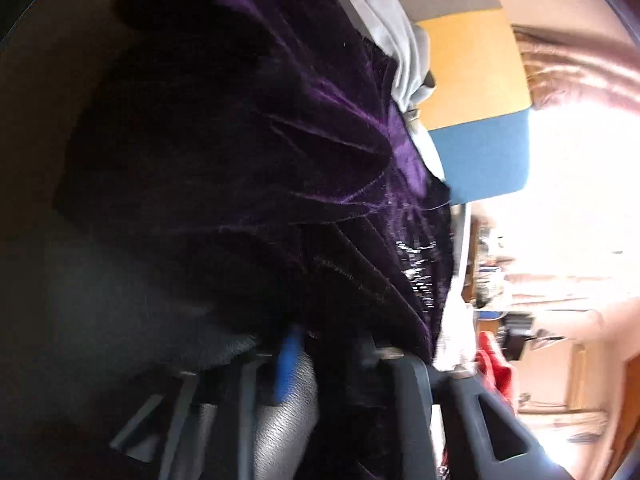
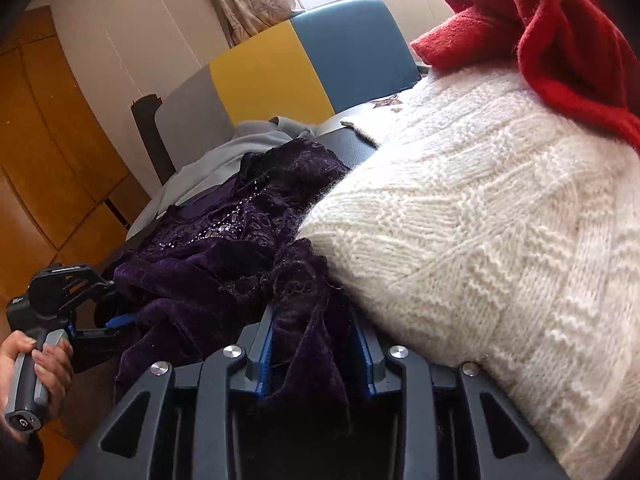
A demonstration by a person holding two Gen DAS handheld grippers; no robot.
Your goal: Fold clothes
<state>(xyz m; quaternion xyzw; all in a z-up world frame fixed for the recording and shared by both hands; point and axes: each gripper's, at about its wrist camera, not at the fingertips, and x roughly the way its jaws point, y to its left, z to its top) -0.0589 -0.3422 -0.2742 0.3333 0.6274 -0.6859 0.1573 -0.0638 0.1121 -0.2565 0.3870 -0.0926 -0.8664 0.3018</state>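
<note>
My right gripper [image 2: 316, 344] pinches a bunched fold of the purple velvet garment [image 2: 224, 248] between its blue pads, at the bottom centre of the right wrist view. The garment lies crumpled, its long axis running from there up toward the beaded neckline at centre left, beside the cream knitted sweater [image 2: 480, 240] and under the red knit [image 2: 560, 32]. At the lower left, my left gripper [image 2: 116, 320] is pressed together on the velvet's edge.

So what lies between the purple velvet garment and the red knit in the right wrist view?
The cream cable-knit sweater. In the right wrist view it lies beside the purple velvet garment, and the red knit rests on its far end.
</note>
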